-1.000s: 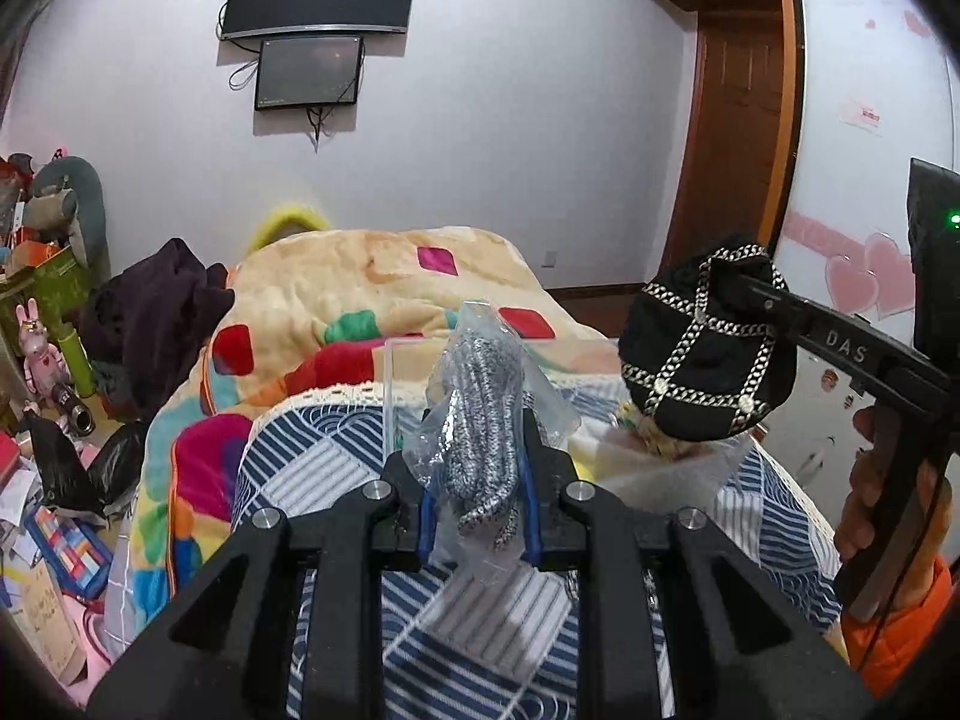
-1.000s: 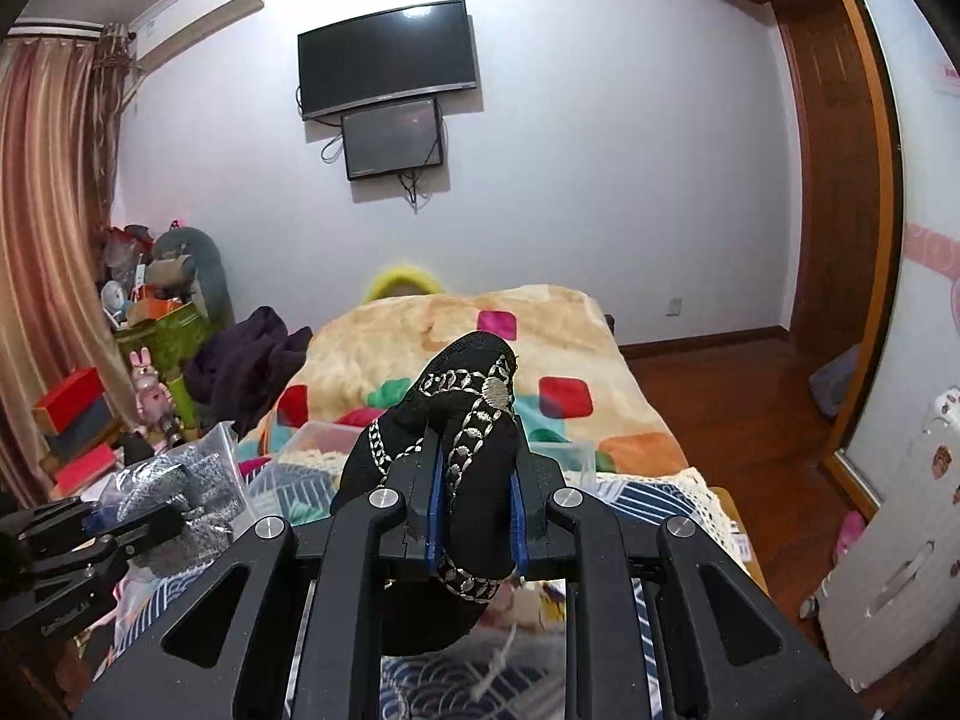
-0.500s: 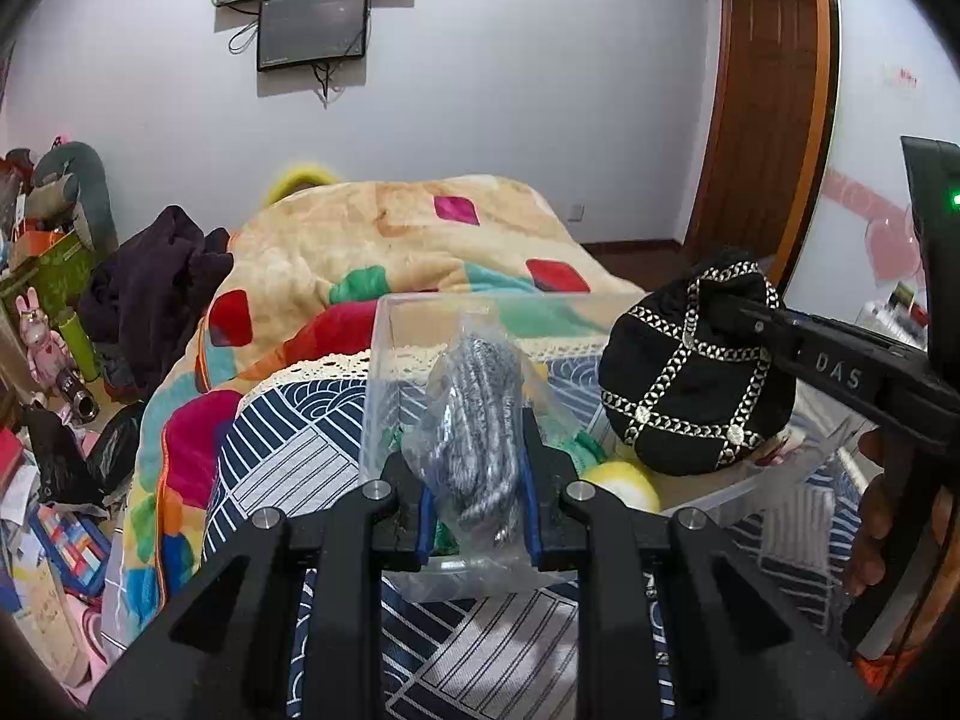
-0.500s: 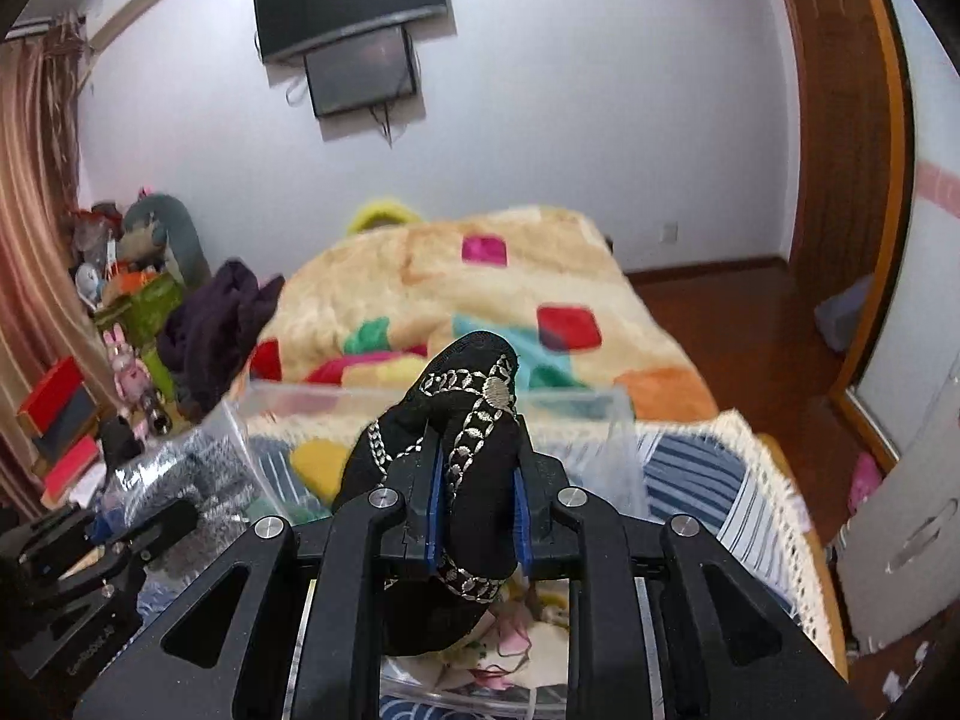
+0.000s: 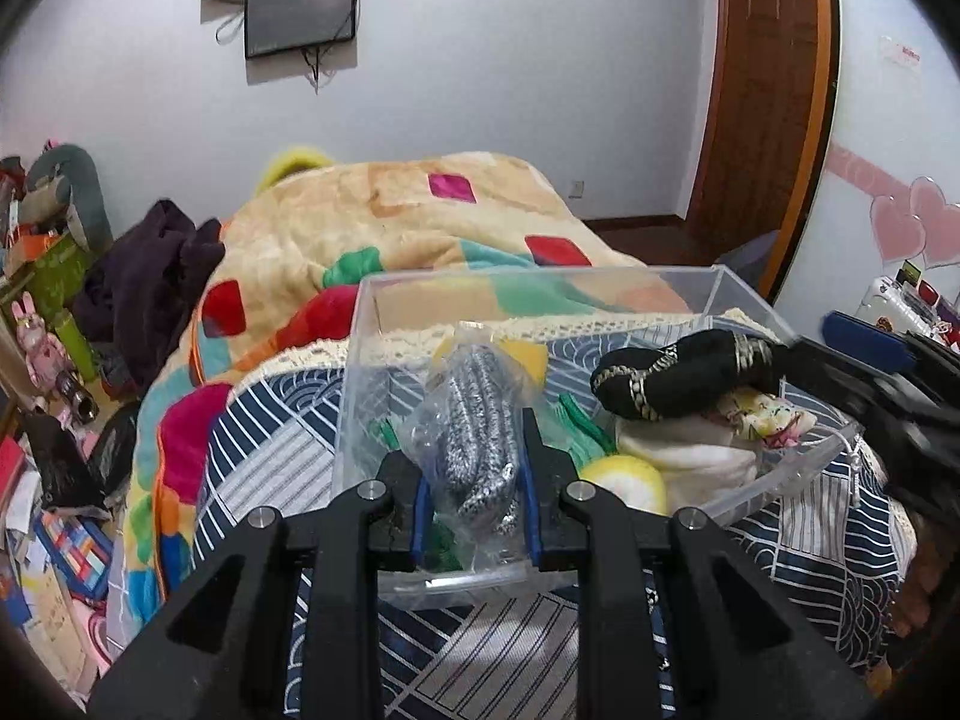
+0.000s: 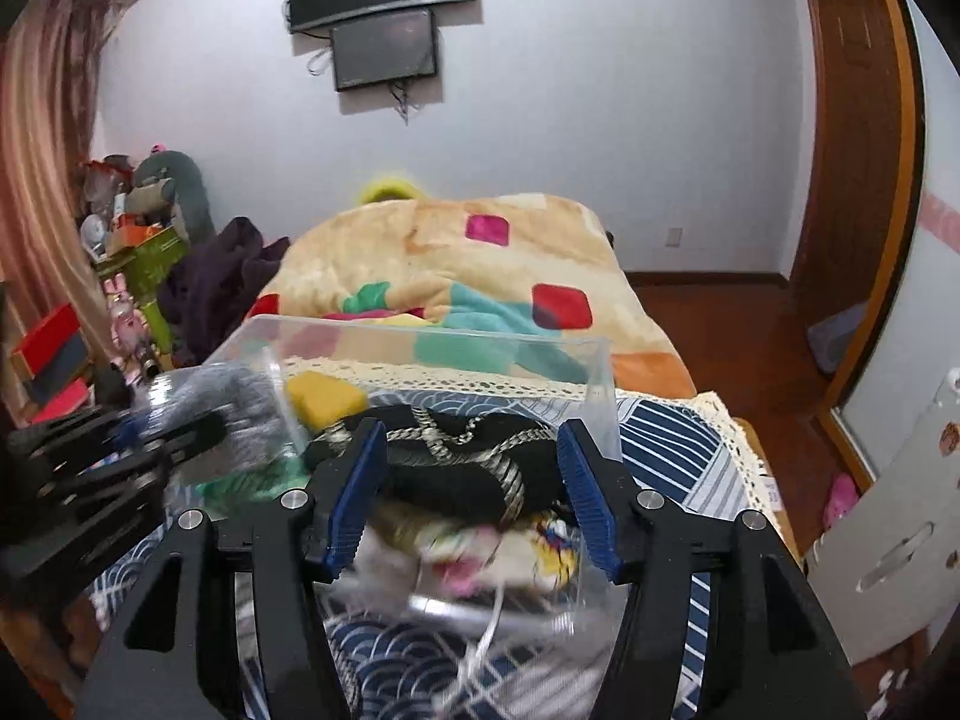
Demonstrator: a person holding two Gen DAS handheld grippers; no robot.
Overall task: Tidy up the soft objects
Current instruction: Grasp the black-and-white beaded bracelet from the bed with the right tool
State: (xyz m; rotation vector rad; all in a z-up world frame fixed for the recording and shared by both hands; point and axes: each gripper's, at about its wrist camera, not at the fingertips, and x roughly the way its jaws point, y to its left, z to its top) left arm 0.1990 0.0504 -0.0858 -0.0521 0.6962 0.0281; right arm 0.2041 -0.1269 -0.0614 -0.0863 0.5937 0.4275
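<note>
Left wrist view: left claw point(image 5: 474, 483) is pinching a clear plastic packet point(image 5: 474, 444) holding grey-and-white knit fabric, pressed between the blue pads point(image 5: 422, 510). The packet hangs over the near end of a transparent bin point(image 5: 729, 282), which sits on the bed's striped blue cover point(image 5: 270, 450). This position suits a straight drop into the bin, judged to be the next step for this claw. Inside the bin lie a yellow-white soft ball point(image 5: 627, 477), green fabric point(image 5: 579, 429), a yellow item point(image 5: 525, 354), and white cloth point(image 5: 690, 456). A black pouch with metallic braid point(image 5: 684, 369) rests on top of that cloth, at the bin's right side.

Right wrist view: right claw point(image 6: 474, 483) stands spread wide, its pads on either side of the black pouch point(image 6: 450, 471) without touching it. The pouch lies on the pile inside the bin point(image 6: 600, 384), so the spread stance is consistent with a completed release. Motion blur covers the items below the pouch. The left claw and its packet point(image 6: 210, 414) appear at the left, beside the bin wall.
</note>
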